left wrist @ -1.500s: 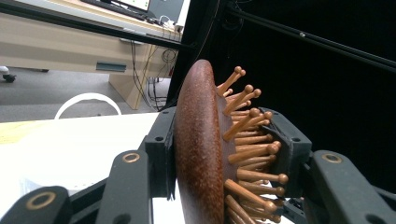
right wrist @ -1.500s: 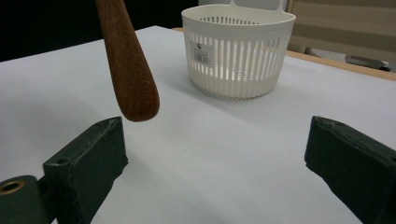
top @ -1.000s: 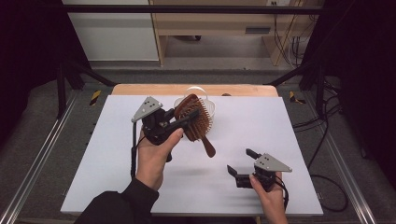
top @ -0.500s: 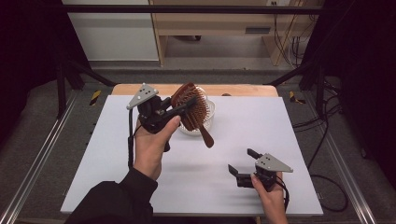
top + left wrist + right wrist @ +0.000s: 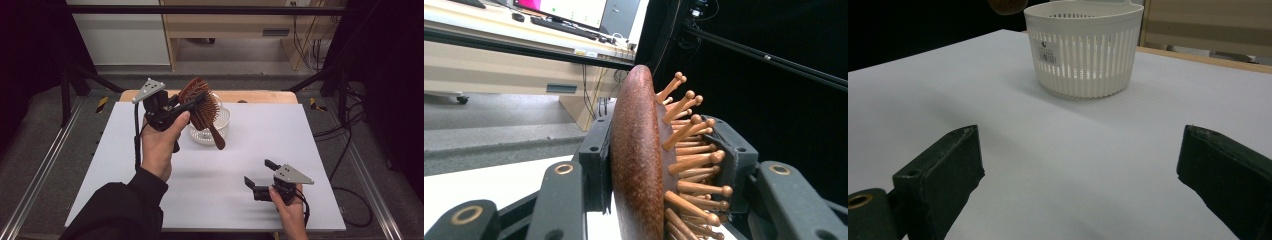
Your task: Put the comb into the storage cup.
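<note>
Two tongs are at work. The left tongs [image 5: 186, 106], lifted above the desk's [image 5: 125, 145] far edge, are clamped on the head of a wooden hairbrush [image 5: 644, 165], one jaw on its smooth back, the other among the pegs. The brush hangs over the white basket [image 5: 222, 120], handle slanting down past the near rim. The peg-side hold looks uneven, so the brush could twist or slip; the handle may catch the rim and tip the basket. Near the desk's front right corner, the right tongs [image 5: 259, 178] rest wide apart and empty.

Right gripper [image 5: 1080, 175] jaws wide apart above white table [image 5: 998, 75]; slotted white basket [image 5: 1083, 47] ahead.
</note>
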`<state>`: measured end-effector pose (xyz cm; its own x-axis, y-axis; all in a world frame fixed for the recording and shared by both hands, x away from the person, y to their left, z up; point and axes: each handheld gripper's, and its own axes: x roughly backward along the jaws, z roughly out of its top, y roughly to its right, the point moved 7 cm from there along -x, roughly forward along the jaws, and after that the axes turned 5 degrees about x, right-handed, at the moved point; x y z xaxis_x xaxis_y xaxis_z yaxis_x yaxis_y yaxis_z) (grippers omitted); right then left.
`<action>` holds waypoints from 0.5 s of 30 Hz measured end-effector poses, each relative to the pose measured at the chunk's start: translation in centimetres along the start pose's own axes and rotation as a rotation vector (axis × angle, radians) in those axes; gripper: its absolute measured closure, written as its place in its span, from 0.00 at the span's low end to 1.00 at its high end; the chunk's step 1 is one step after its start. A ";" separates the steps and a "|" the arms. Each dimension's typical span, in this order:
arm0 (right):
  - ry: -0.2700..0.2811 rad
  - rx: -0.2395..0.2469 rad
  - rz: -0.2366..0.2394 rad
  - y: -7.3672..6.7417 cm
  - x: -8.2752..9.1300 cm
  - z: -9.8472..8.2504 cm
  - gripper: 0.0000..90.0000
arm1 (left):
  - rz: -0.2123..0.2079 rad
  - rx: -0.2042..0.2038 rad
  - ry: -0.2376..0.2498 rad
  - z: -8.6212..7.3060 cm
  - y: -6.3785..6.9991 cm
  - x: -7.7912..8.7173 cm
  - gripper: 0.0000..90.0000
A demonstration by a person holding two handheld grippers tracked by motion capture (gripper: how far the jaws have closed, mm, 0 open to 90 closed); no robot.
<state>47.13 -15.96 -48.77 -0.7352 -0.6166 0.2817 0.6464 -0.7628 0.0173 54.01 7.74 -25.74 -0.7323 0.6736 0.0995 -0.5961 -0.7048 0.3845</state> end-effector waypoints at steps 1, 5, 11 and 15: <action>-0.004 -0.005 -0.003 0.1 0.0 0.0 0.05 | 0.000 0.005 0.000 0.1 0.0 -0.1 0.57; 0.002 -0.012 -0.003 0.2 0.1 0.0 0.05 | 0.001 0.030 -0.002 0.4 -0.3 -0.7 0.57; 0.013 -0.021 0.000 0.2 0.2 0.1 0.05 | 0.024 0.063 0.011 1.2 -0.9 -1.9 0.57; 0.015 -0.022 0.004 0.2 0.2 0.1 0.05 | 0.040 0.068 0.013 1.7 -1.1 -2.6 0.57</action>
<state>47.17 -16.22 -48.57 -0.7358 -0.6223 0.2669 0.6447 -0.7644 -0.0050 57.17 7.16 -24.88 -0.7598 0.6417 0.1046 -0.5425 -0.7144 0.4420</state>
